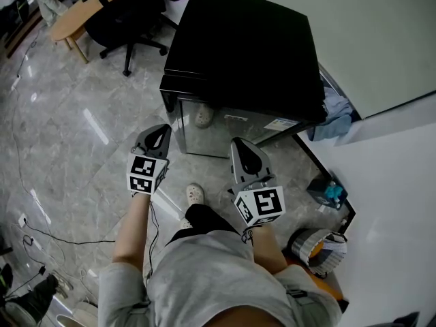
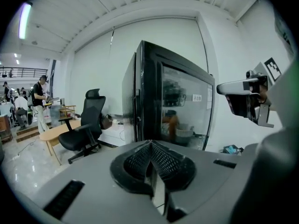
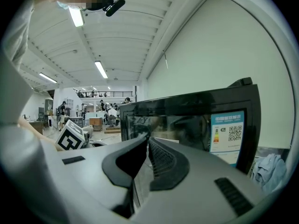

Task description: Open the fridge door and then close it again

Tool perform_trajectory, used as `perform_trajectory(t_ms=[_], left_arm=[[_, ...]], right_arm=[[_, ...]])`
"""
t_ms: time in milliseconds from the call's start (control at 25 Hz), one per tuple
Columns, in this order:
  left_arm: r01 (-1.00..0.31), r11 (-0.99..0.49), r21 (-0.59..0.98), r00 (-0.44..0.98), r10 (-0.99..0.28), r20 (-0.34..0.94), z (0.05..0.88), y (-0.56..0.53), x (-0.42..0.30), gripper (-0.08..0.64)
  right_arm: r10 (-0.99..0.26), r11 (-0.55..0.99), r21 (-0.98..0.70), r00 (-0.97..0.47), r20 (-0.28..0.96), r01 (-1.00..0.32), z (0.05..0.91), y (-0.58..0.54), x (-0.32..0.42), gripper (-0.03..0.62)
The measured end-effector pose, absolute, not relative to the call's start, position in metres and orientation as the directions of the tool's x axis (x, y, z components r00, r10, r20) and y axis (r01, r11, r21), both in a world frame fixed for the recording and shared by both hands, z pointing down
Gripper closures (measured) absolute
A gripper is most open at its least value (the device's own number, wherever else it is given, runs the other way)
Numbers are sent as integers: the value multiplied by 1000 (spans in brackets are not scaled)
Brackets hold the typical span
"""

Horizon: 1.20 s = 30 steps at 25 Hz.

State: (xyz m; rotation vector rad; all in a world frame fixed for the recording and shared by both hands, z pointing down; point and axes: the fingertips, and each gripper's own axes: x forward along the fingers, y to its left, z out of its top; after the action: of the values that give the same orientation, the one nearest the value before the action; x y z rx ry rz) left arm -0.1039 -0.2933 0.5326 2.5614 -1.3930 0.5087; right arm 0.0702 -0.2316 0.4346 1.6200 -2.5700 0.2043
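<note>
Fingers (image 2: 166,161) touching — left gripper (image 1: 162,131) and right gripper (image 1: 240,145) near-level, facing the fridge (image 1: 245,46).

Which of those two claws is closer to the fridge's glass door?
Right. The right gripper points straight at the glass door, close up; the left gripper hangs off its left corner.

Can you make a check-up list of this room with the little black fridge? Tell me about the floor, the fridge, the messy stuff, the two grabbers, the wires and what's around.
Surface: shiny grey tiled floor.
Job's things: black fridge; its mirrored door is shut.
Clutter: blue cloth beside the fridge; blue box and a roll by the wall.
Grippers: left gripper shut, holding nothing; right gripper shut, holding nothing; both short of the fridge.
Cables: thin black cable lying on the floor at left.
Surroundings: office chair, wooden table, white wall; people far off.
</note>
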Motion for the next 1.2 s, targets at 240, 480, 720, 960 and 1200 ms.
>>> perform_trajectory(t_ms=[240,480,720,960,1200], left_arm=[[-844,-537,3,508,-797,327,507,-260,-105,546],[-837,-546,36,535,-804,260,473,-220,-103,546],[-829,-559,40,555,-810,187,441,-179,-100,546],[-832,-555,27,554,-825,107,405,-142,-103,546],[-841,-540,5,540,-840,58,383,-108,-110,546]], right_arm=[[-894,425,-50,-428,131,-904,423,-213,70,566],[-903,416,-29,-416,104,-909,408,-185,74,566],[-912,403,-6,-402,77,-915,392,-150,76,566],[-917,398,18,-397,47,-917,376,-118,75,566],[-917,400,34,-399,25,-916,363,-90,73,566]])
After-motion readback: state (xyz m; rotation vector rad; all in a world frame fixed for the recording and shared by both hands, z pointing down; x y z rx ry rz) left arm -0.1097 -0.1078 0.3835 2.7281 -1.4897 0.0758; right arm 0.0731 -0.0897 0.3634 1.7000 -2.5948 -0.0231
